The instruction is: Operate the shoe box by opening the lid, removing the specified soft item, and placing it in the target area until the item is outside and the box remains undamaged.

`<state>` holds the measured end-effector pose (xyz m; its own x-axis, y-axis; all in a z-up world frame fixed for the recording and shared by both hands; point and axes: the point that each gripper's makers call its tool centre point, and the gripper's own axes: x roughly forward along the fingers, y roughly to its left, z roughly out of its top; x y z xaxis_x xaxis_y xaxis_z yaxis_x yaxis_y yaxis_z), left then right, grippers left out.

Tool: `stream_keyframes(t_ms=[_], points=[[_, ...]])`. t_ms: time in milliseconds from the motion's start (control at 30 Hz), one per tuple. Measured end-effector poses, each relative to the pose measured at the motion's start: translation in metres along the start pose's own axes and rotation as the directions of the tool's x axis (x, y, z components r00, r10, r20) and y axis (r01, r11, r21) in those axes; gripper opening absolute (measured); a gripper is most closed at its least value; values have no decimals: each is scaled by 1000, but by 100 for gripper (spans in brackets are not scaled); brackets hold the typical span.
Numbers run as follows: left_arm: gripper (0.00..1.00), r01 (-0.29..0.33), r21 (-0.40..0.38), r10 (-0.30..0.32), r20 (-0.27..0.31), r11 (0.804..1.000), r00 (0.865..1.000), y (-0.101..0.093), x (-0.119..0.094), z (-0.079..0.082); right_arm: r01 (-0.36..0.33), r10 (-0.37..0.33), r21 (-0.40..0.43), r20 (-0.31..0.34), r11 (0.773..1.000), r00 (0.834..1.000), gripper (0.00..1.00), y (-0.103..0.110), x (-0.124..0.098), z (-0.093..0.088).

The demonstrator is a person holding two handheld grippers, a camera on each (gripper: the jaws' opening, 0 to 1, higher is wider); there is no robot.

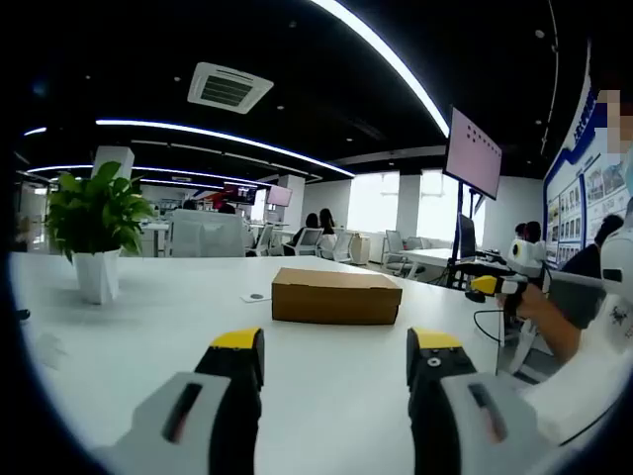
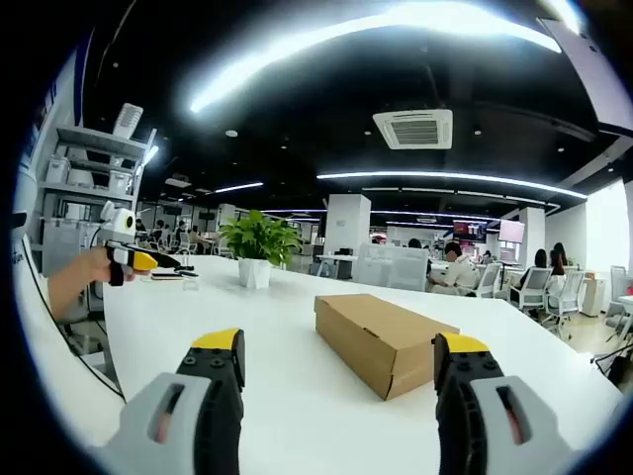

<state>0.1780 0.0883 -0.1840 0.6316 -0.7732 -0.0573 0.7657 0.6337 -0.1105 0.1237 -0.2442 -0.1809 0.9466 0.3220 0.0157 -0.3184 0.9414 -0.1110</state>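
Box (image 1: 336,296) shut; shelving (image 2: 91,173) maybe, right gripper view

left gripper (image 1: 336,356) jaws spread, right gripper (image 2: 341,361) jaws spread, both empty

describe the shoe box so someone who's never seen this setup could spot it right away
Start at the big white table. The potted plant stands in a white pot toward one end; nearer the middle lies the shoe box, apart from the plant. It is the table's low, plain brown cardboard box, lid closed, unprinted.
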Motion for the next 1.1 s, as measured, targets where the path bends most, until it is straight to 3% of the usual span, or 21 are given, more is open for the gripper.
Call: stream_keyframes(t_ms=[200,367,633,733,1100], points=[[59,7,5,-7,0,1000,1000,-2,1,1,-5,5,-7,-10,1000,1000,80,2,1,-2],[59,7,9,-7,-4,1000,1000,-1,1,0,21,-27,-75,-80,997,996,75,-3,3,-14],[60,-11,-3,11,6,1000,1000,6,3,2,11,-12,-19,-30,1000,999,77,0,2,-8],[61,14,-18,-14,28,1000,1000,0,5,6,4,-4,0,-15,1000,1000,78,1,2,-5],[61,17,21,-17,-9,1000,1000,-2,11,-1,2,-2,21,11,1000,1000,83,2,2,1]])
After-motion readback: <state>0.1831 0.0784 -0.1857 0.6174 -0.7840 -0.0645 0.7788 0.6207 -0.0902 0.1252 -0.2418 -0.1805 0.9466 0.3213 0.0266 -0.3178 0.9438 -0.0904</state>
